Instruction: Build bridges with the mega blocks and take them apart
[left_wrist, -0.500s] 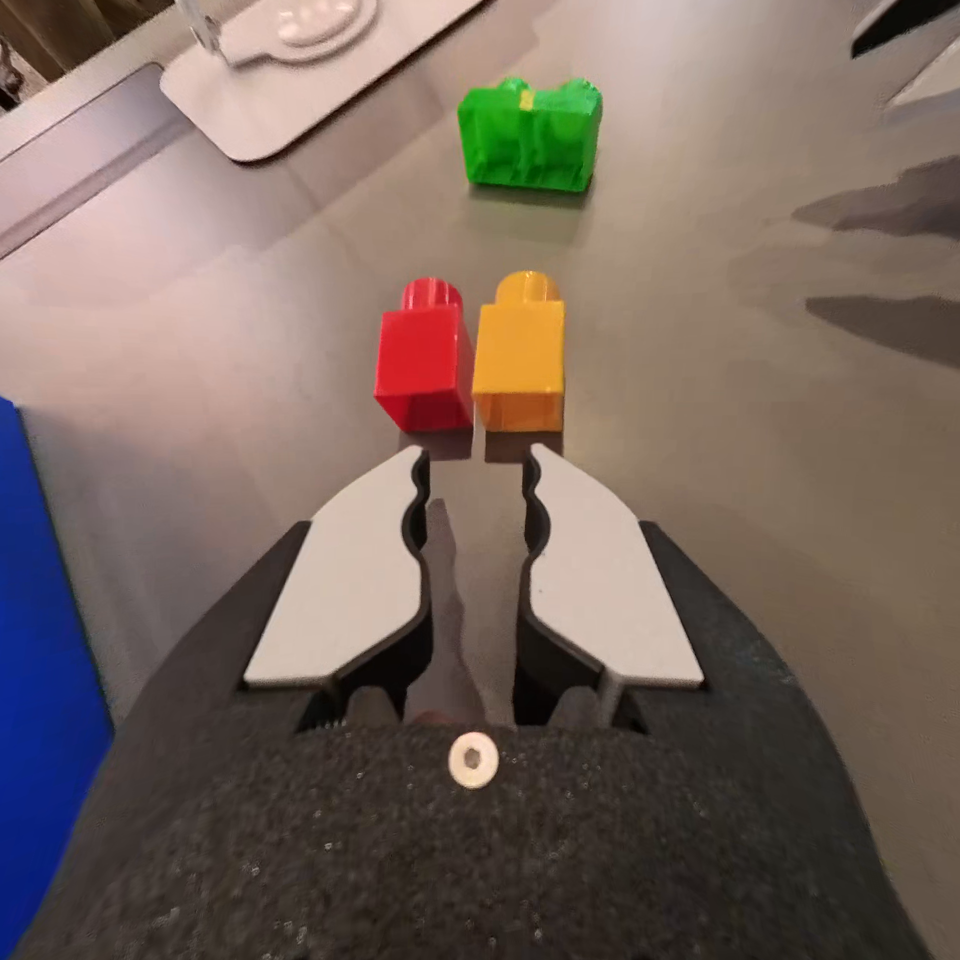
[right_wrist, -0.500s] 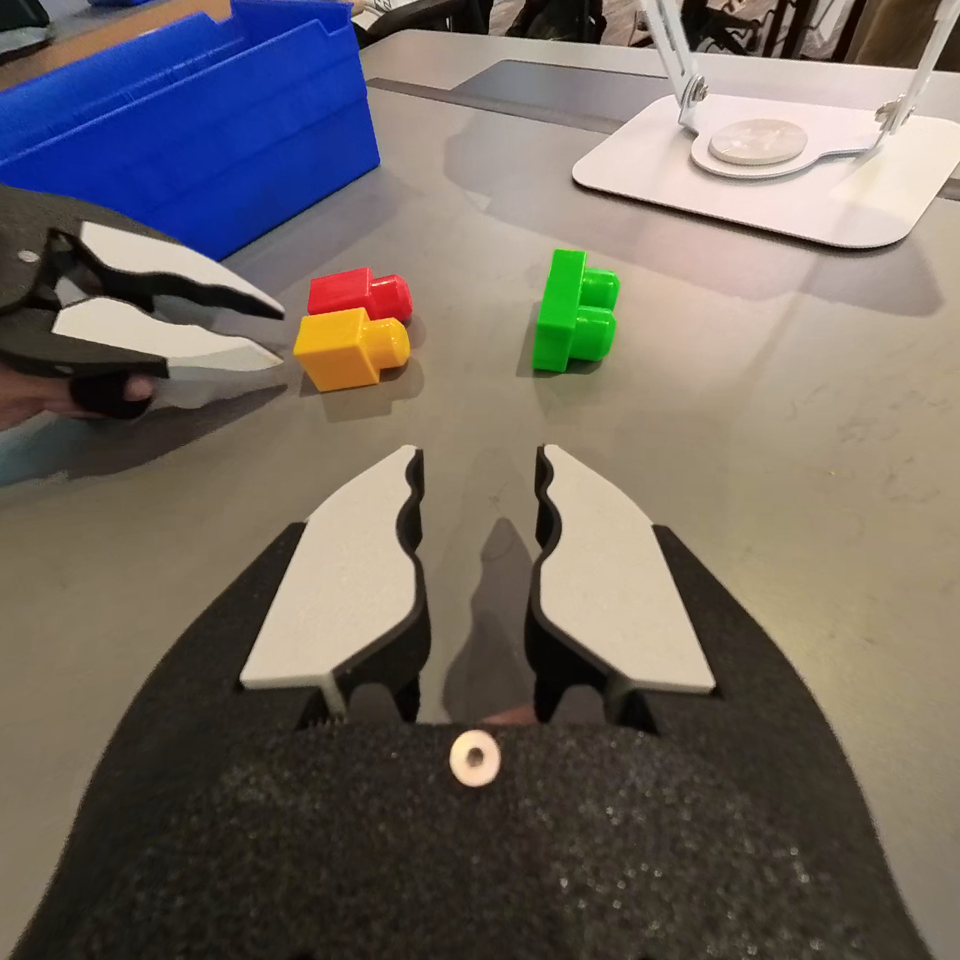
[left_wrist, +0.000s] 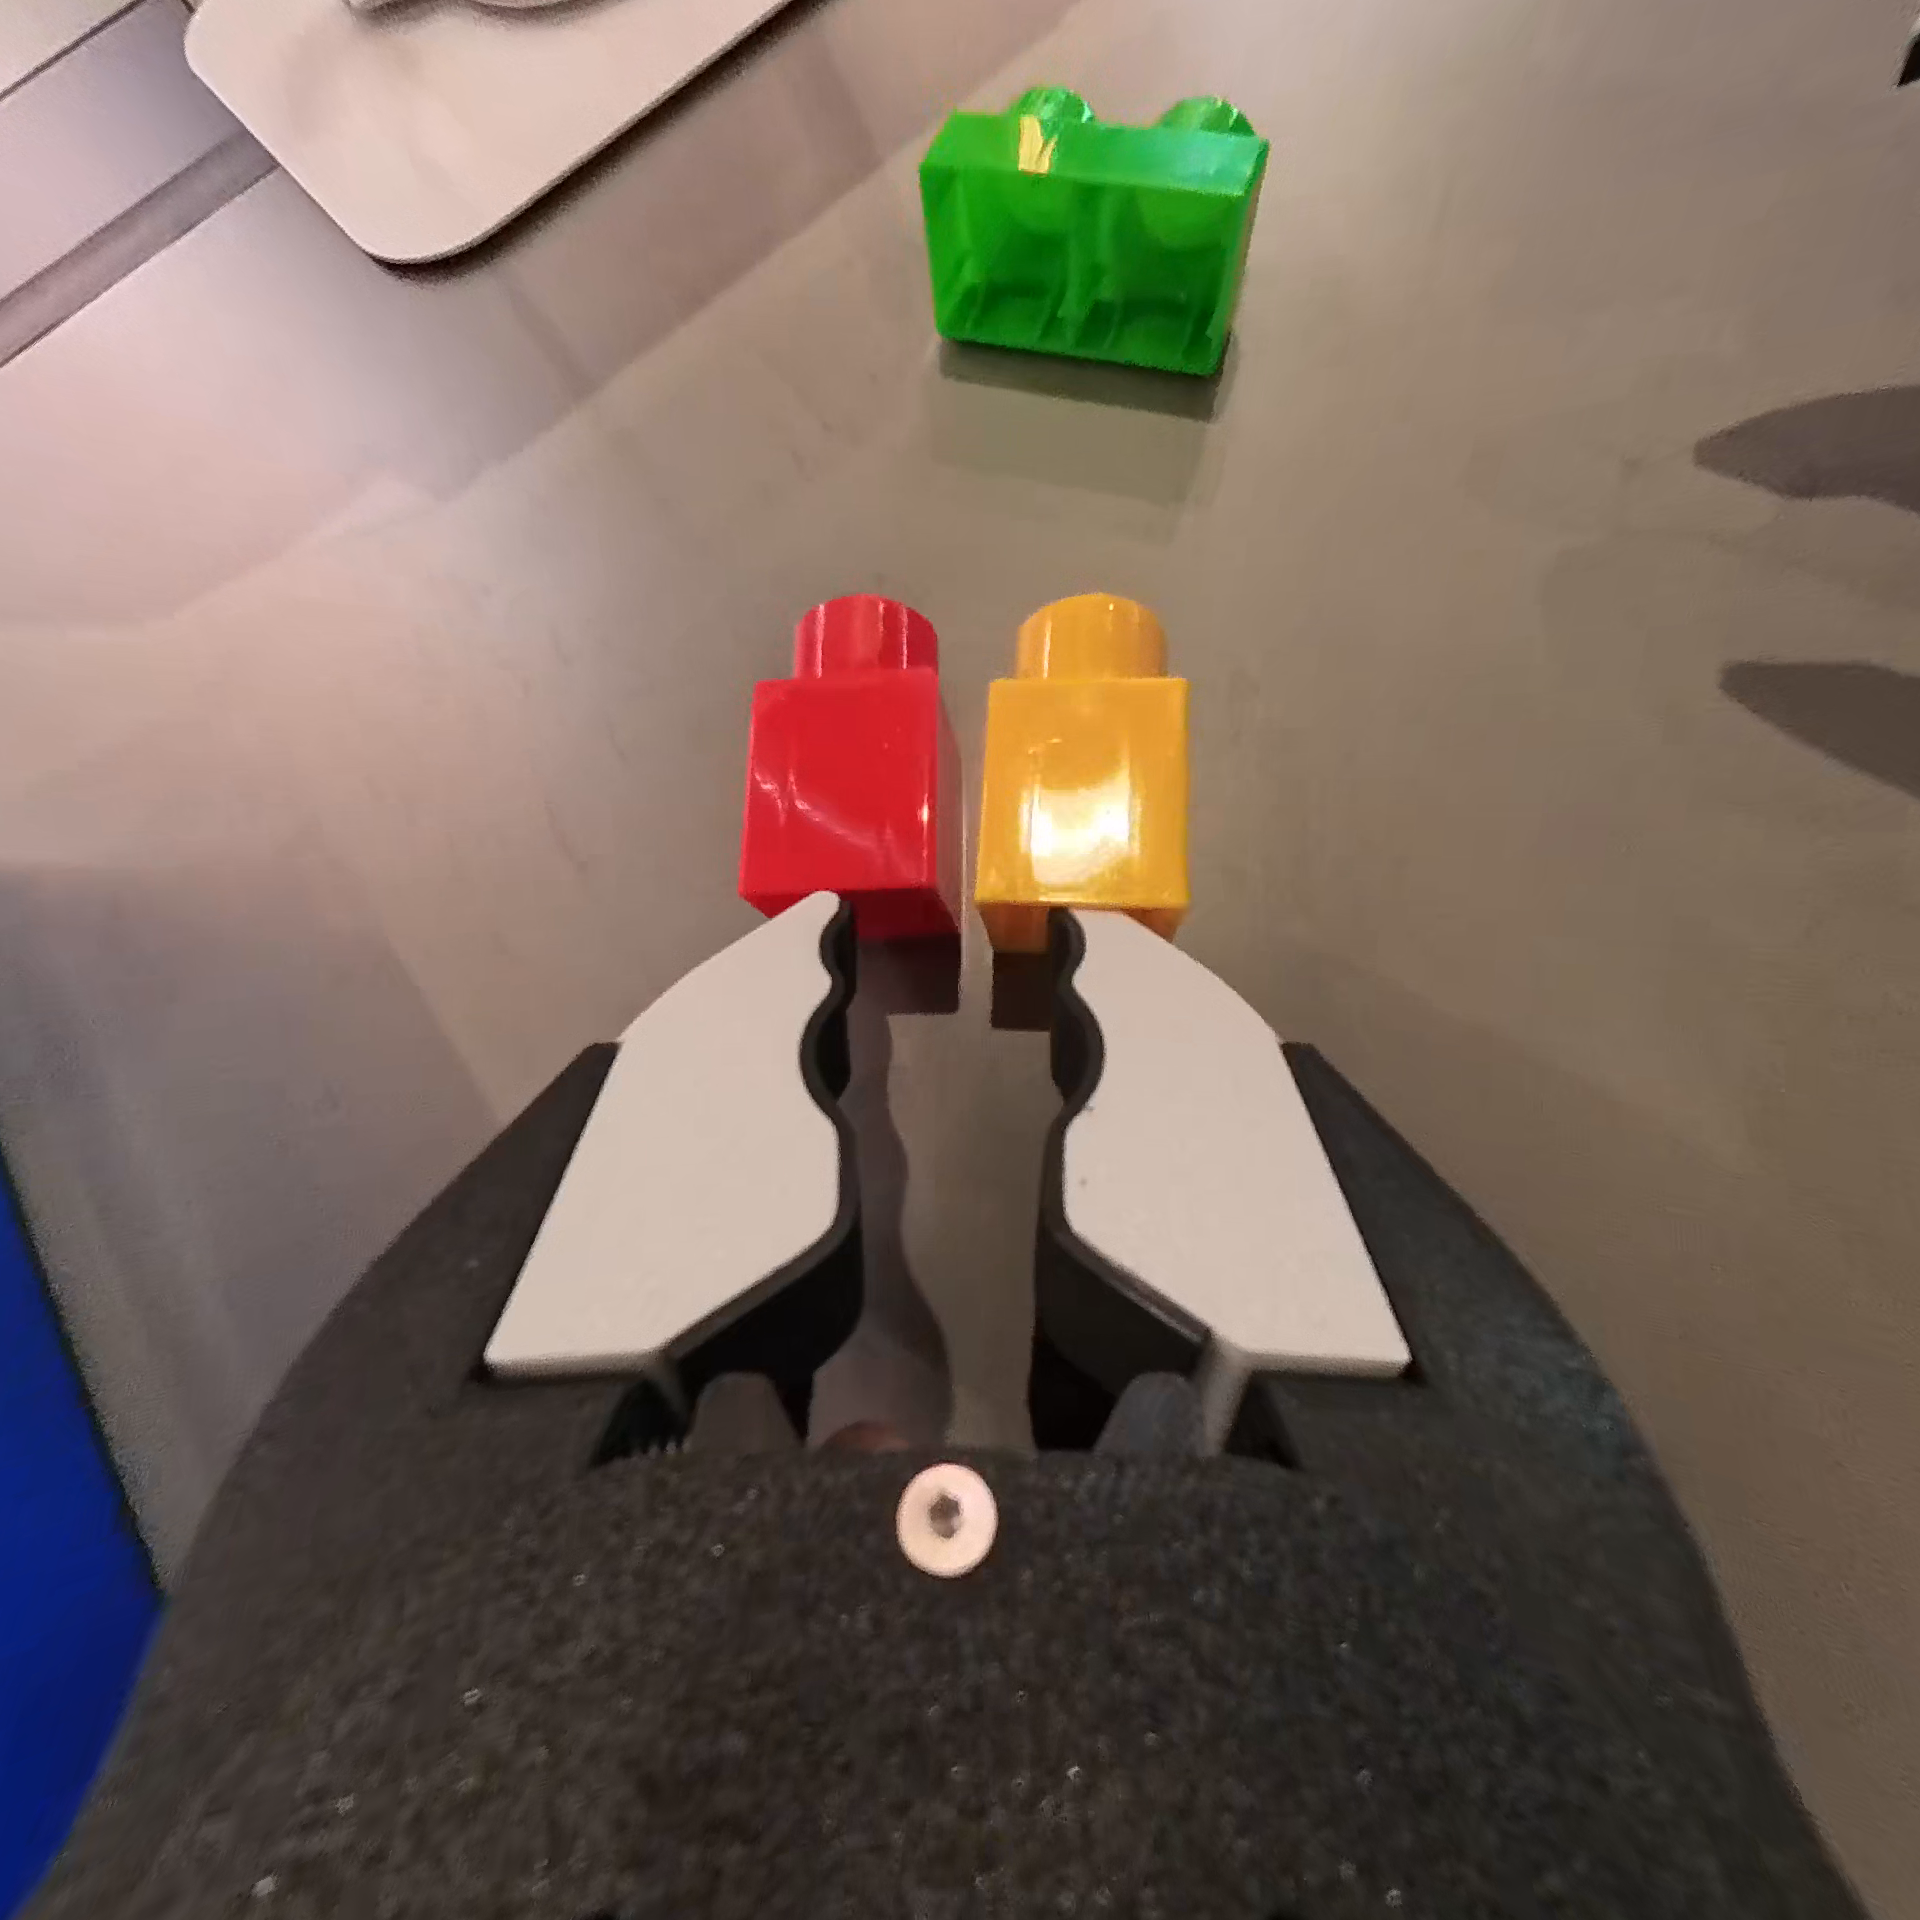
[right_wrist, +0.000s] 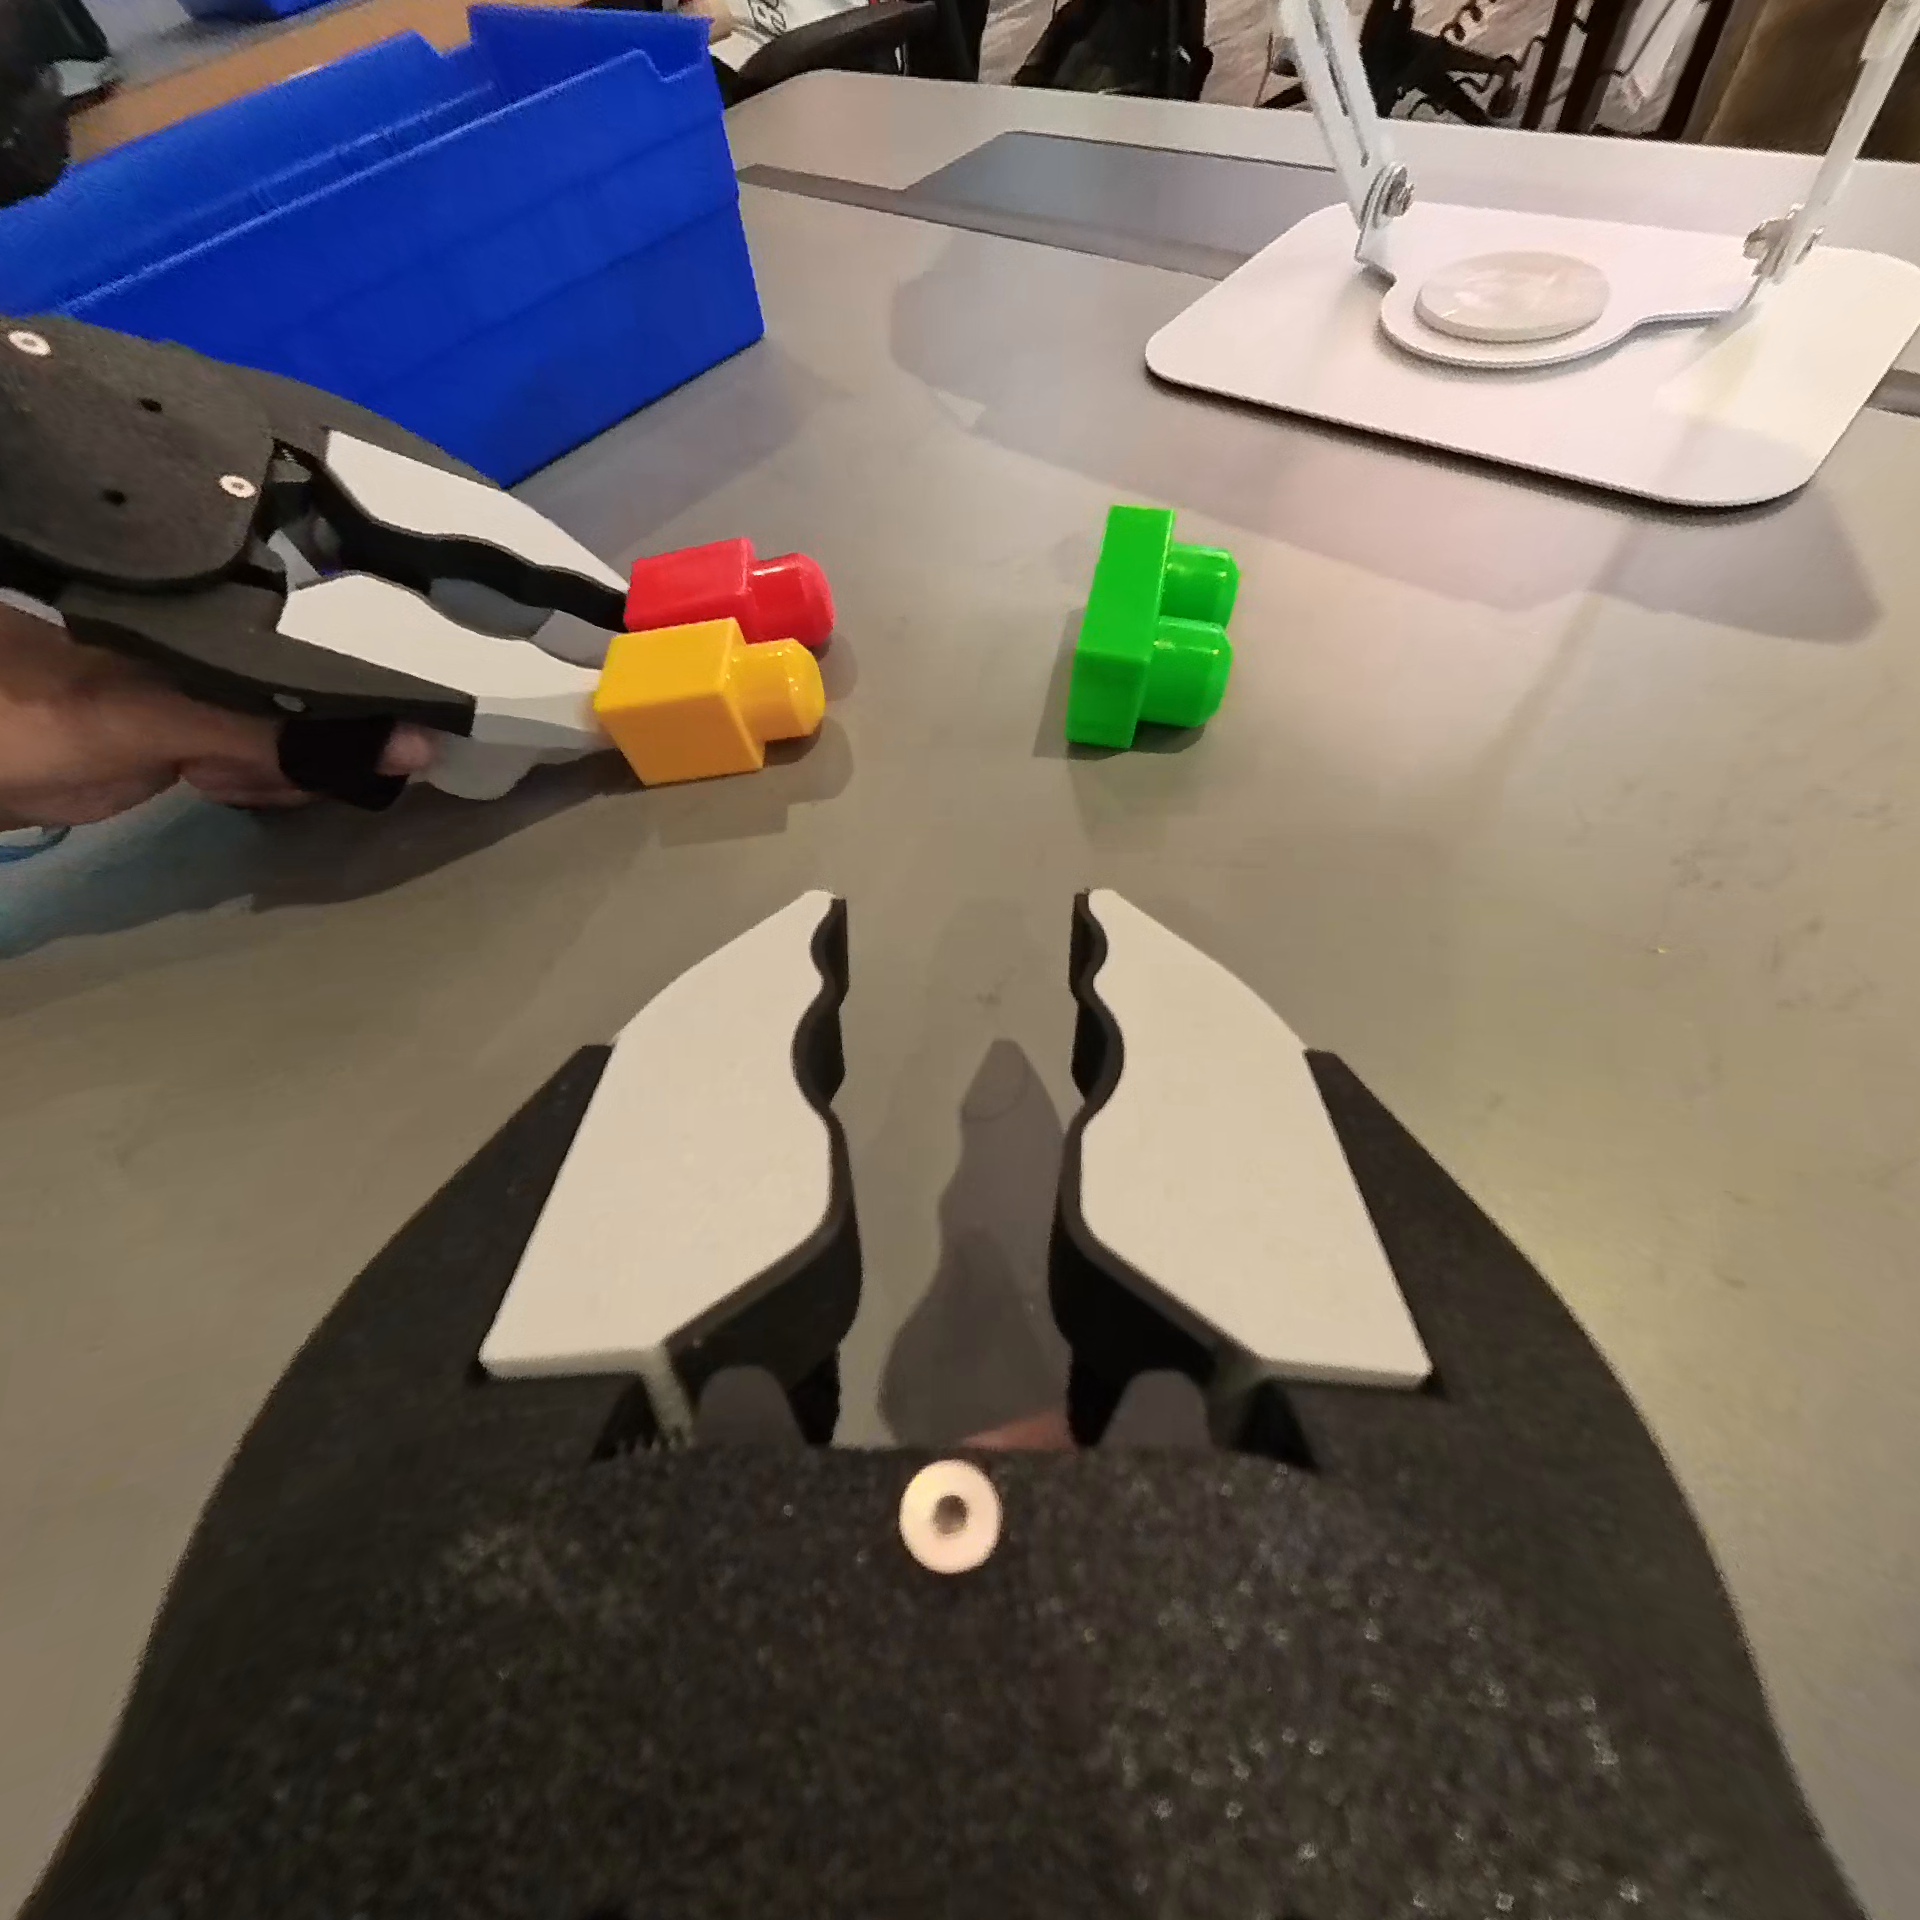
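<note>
Our left gripper (left_wrist: 961, 914) has its fingers parted, holding nothing, so we'd pinch the light, slick red block (left_wrist: 852, 800) by its flat sides.

On the grey table (right_wrist: 1455, 935), the red single-stud plastic block (left_wrist: 847, 800) and the yellow single-stud plastic block (left_wrist: 1081, 795) lie on their sides, side by side with a narrow gap, studs pointing away from the left tool (left_wrist: 956, 920). That tool's tips sit at their near ends, one before each block. The green two-stud plastic block (left_wrist: 1091, 239) lies beyond them, well apart. In the right wrist view, the blue plastic bin (right_wrist: 416, 239) stands behind the left tool, the white flat metal stand base (right_wrist: 1558, 353) far right, and the right tool (right_wrist: 956, 914) is in front of all the blocks.
</note>
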